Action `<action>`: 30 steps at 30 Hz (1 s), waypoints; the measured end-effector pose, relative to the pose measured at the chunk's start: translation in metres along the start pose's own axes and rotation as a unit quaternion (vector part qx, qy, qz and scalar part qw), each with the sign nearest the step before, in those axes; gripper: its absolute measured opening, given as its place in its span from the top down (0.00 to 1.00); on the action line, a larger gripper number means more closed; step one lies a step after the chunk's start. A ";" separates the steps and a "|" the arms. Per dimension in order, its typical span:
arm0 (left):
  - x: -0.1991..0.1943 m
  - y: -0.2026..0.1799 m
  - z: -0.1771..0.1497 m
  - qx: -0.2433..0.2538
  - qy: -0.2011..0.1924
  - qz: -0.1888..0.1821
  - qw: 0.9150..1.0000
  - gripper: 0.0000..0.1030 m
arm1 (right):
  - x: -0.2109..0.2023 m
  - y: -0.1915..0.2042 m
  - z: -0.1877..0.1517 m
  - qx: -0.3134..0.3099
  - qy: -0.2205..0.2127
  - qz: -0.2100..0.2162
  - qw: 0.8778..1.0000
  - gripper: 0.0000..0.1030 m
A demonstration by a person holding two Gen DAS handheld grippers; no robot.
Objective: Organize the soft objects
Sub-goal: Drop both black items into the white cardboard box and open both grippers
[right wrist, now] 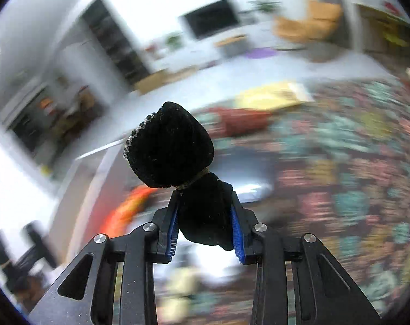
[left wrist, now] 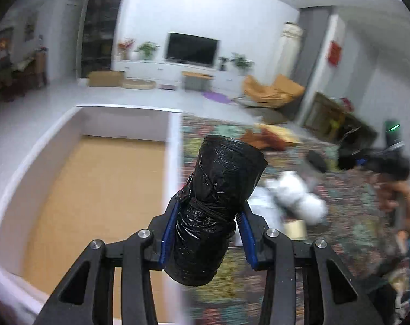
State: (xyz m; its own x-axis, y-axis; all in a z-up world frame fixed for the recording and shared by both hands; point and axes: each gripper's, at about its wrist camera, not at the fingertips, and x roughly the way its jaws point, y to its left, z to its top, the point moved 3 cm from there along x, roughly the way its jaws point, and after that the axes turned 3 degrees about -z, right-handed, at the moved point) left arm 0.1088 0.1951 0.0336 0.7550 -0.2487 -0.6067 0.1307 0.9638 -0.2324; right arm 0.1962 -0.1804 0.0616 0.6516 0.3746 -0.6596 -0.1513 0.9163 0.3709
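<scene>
My left gripper is shut on a roll of black plastic bags, bound with a black band, held in the air beside a white box with a tan floor. In the right wrist view my right gripper is shut on a black velvet pouch tied at its neck with a cord; the pouch's round end sticks up past the fingertips. The other gripper and the hand holding it show blurred at the right of the left wrist view.
A patterned multicoloured rug covers the floor, with a white fluffy object, a roll of tape and red and yellow cloths on it. Behind are a TV, a white cabinet and an orange chair.
</scene>
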 end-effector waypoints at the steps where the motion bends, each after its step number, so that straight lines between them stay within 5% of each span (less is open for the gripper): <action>1: -0.005 0.015 0.000 -0.001 0.003 0.020 1.000 0.60 | 0.003 0.028 -0.004 -0.011 0.009 0.027 1.000 0.66; 6: -0.014 0.077 -0.019 -0.025 0.028 0.102 0.994 0.52 | 0.044 0.184 -0.043 -0.034 0.082 0.185 0.979 0.61; 7: -0.014 0.085 -0.023 -0.030 0.035 0.112 0.993 0.34 | 0.052 0.205 -0.051 -0.030 0.092 0.204 0.974 0.53; 8: -0.013 0.093 -0.027 -0.034 0.041 0.125 0.991 0.14 | 0.063 0.228 -0.059 -0.023 0.106 0.227 0.968 0.30; 9: -0.014 0.098 -0.031 -0.038 0.039 0.140 0.989 0.09 | 0.071 0.239 -0.064 -0.021 0.117 0.237 0.964 0.21; 13: -0.020 0.107 -0.037 -0.049 0.027 0.171 0.984 0.08 | 0.084 0.247 -0.084 -0.021 0.128 0.224 0.966 0.21; 17: -0.029 0.085 -0.037 -0.051 0.007 0.142 0.989 0.08 | 0.058 0.183 -0.106 -0.073 0.060 0.079 0.992 0.21; 20: -0.033 0.037 -0.039 -0.032 -0.008 0.065 0.997 0.08 | 0.040 0.114 -0.128 -0.060 0.026 -0.042 0.997 0.21; 25: -0.014 -0.067 -0.067 0.039 0.007 -0.050 0.998 0.03 | 0.004 -0.029 -0.172 0.046 -0.004 -0.239 0.970 0.21; 30: 0.057 -0.122 -0.122 0.082 0.073 -0.039 0.993 0.03 | 0.002 -0.104 -0.188 0.084 -0.006 -0.317 0.945 0.21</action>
State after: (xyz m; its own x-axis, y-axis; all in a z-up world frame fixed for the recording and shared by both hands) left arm 0.0576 0.0515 -0.0653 0.6389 -0.3234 -0.6980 0.2969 0.9407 -0.1640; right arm 0.0732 -0.2482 -0.1011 0.5800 -0.2446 -0.7770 0.3916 0.9201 0.0027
